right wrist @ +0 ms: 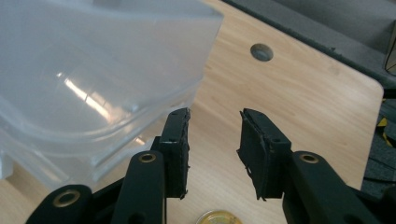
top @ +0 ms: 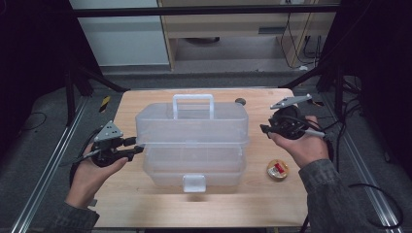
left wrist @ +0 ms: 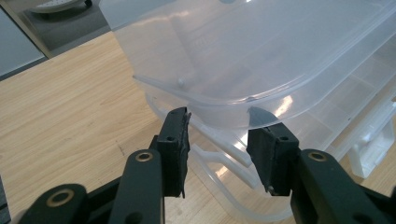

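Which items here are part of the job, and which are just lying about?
In play:
clear plastic toolbox
left gripper, jaws open at the toolbox's end
right gripper, jaws open beside the toolbox

Lying about:
small round yellow tin
wooden table

Clear plastic tiered storage box (top: 192, 145), centre frame on table; white handle upright, top tier shifted back, front latch down.

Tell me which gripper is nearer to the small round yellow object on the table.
Right. The right gripper hangs just above and behind the yellow object; the left gripper is across the clear box, at its far side.
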